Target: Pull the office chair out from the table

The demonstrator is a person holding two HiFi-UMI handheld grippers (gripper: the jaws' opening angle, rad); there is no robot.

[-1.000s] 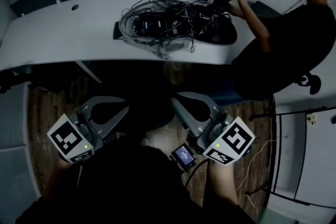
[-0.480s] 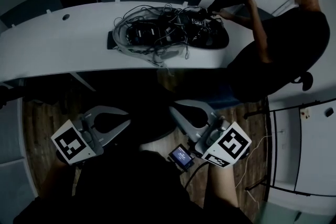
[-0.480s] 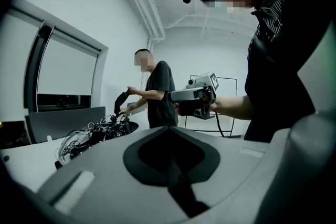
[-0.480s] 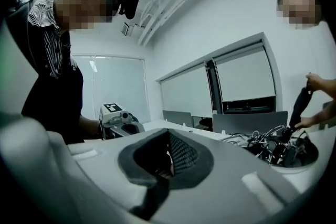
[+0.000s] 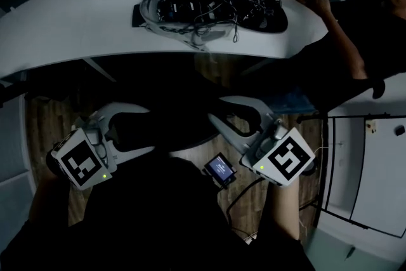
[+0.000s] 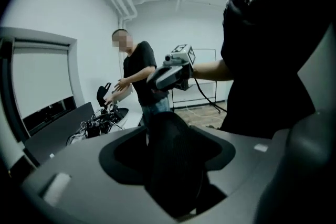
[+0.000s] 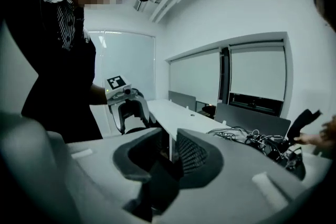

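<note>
Firstly, white curved table (image 5: 63,41). Next, office chair (image 5: 177,120), dark mesh back just below the table's near edge, between both grippers. Then cable tangle (image 5: 203,6), on the tabletop. Then left gripper (image 5: 147,130), jaws spread, just opening, chair back between them, unpinched. Lastly, right gripper (image 5: 217,109), jaws barely parted, just opening, dark chair edge low in the gap.

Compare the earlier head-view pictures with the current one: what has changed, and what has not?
Both claws dipped slightly and their jaws have just been opening: the left claw wide around the black mesh office chair back, the right claw only a little. The white curved table and its cable tangle stayed put.
</note>
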